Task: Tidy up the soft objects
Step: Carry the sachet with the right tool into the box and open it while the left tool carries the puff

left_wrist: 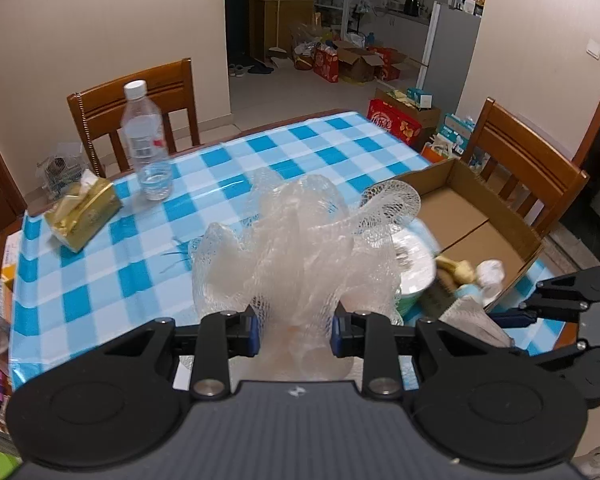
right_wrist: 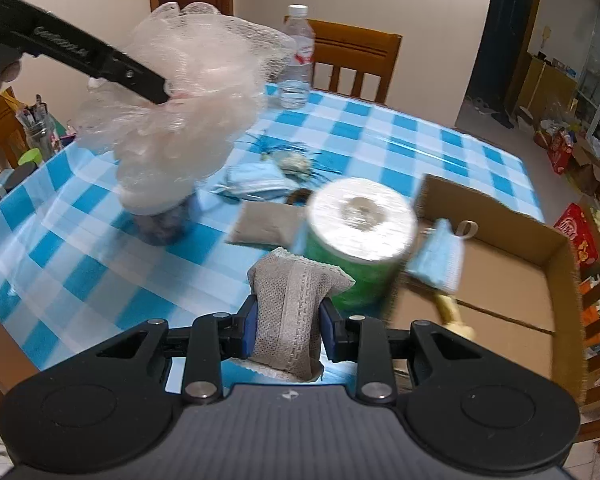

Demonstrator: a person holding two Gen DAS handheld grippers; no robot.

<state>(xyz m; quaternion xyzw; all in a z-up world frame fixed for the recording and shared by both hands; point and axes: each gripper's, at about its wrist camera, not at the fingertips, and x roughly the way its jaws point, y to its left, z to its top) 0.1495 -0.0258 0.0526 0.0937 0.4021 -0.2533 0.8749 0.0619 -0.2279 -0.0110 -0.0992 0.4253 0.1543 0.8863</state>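
The left gripper (left_wrist: pixel 294 338) has its fingers (left_wrist: pixel 248 332) pinching the gathered base of a pale mesh bath pouf (left_wrist: pixel 300 248), which billows out well above the bench (left_wrist: pixel 100 280); the right gripper (right_wrist: pixel 286 330) has its fingers (right_wrist: pixel 249 330) pinching a grey mesh cloth pad (right_wrist: pixel 290 300), folded upright between them. Both loads hang in the air near the open cardboard box (right_wrist: pixel 500 272), which sits at the bench's right edge and already holds a blue face mask (right_wrist: pixel 438 258) and a yellowish soft toy (right_wrist: pixel 450 312); a toilet roll (right_wrist: pixel 356 224) stands just beside the box wall.

The risks, as I judge them: the pouf is slick, springy netting held only by a small bunch, so a quick swing could let it slip out short of the box; its loose loops could snag on the box wall or on the other gripper, since the two travel close together; the wide pouf could also brush the toilet roll and topple it. The grey pad looks firmly gripped, yet its free end could catch the cardboard rim on the way in; more masks (right_wrist: pixel 256 180) lie on the bench.
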